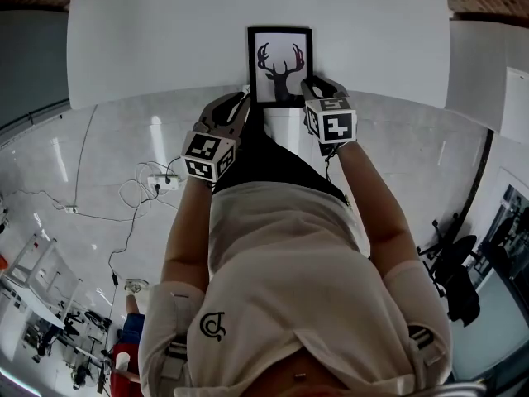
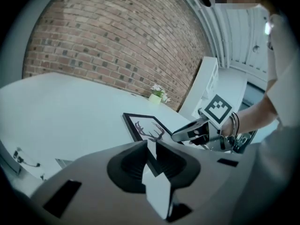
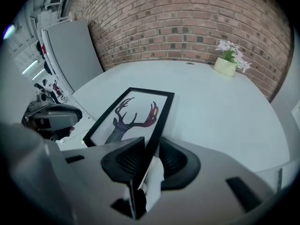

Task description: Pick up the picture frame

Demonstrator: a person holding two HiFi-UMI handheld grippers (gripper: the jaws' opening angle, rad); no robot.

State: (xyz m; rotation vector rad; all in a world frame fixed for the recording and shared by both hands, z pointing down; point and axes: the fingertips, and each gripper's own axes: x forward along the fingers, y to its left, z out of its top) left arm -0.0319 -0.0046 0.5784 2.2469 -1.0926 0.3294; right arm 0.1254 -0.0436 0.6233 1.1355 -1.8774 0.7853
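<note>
Shoulders and a pale shirt of the person fill the near part of the head view, with both forearms reaching away toward a white bench. On the bench's near edge lies the picture frame, flat and face up, a thin black border around a white print of a stag's head with antlers. Its long sides run away from the person.

At the frame's near left corner is the left gripper. Its fingers stand only slightly apart, with the corner just at their tips and no clear pinch on it. At the near right corner is the right gripper, tilted steeply down. Its fingers are spread wider and straddle the frame's right edge, one on each face, not yet pressing it. Far across the bench, a small potted plant stands before a brick wall.

This frame looks light and stiff, so it should lift in one piece without bending. Its front is likely glass or smooth plastic, so slippery and easily cracked. Holding the black border at both near corners seems best, with firm but gentle pressure. Both sides should rise evenly so the frame does not twist or slide out.
</note>
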